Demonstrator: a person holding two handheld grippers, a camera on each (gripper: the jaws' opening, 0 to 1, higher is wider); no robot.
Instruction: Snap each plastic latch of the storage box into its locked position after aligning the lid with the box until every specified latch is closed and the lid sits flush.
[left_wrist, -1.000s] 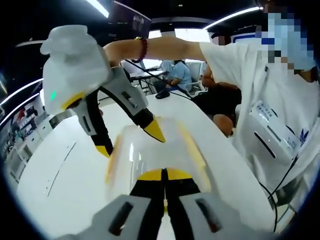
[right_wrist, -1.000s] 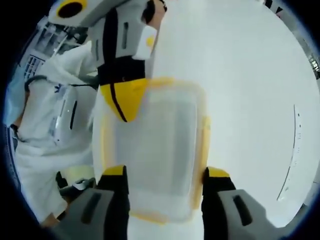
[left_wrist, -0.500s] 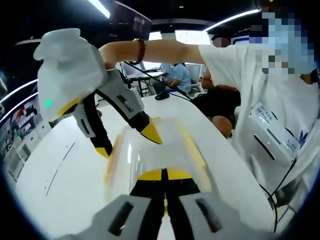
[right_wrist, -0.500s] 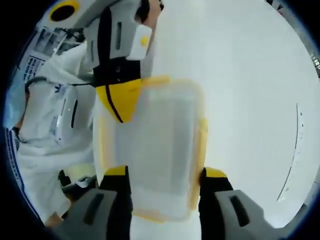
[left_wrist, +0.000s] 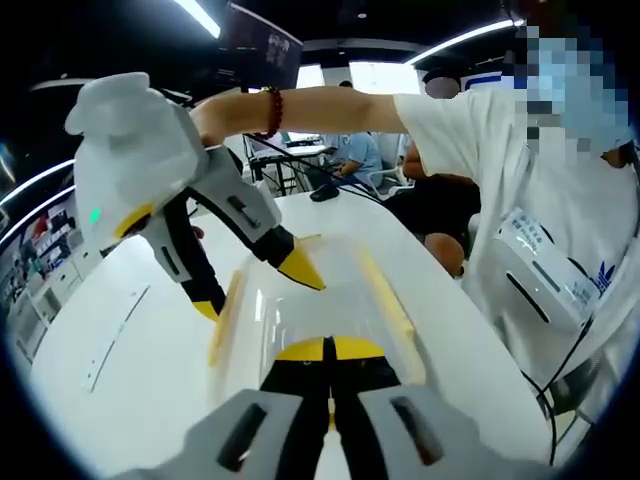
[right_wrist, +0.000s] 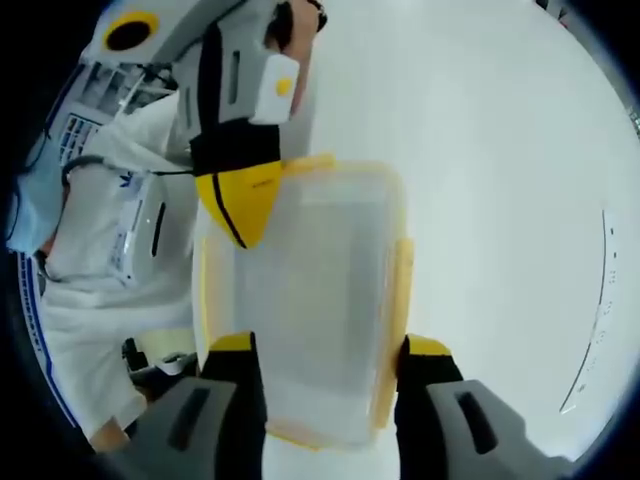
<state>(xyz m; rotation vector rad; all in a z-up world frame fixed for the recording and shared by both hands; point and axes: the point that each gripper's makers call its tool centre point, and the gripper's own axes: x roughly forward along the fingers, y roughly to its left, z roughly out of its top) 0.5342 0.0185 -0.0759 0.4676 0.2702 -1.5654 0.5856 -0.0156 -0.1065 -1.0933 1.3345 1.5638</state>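
The box (right_wrist: 305, 300) lies on a white table (right_wrist: 500, 150), its clear lid (left_wrist: 310, 300) on top with yellow latches along the long sides. The right gripper (right_wrist: 320, 352) straddles one end of the box, jaws spread wide, one just outside each long edge; whether they touch the latches is unclear. The left gripper (left_wrist: 330, 350) has its jaws pressed together, holding nothing, its yellow tips resting on the lid at the opposite end of the box.

This looks like a latching step. To do it well, the left gripper should bear straight down so the lid stays flush and does not slide, while the right jaws close squarely on the latch (right_wrist: 397, 290) beside the box, pushing inward and down until it seats. An off-centre squeeze could tip the box or slip off the smooth plastic. The latch on the other long side (right_wrist: 205, 290) likely needs the same.

The table is glossy and bare around the box. Beyond it, seated people (left_wrist: 355, 150) work at desks under strip lights (left_wrist: 460, 35), and the person in a white shirt (left_wrist: 560, 230) stands close beside the box.
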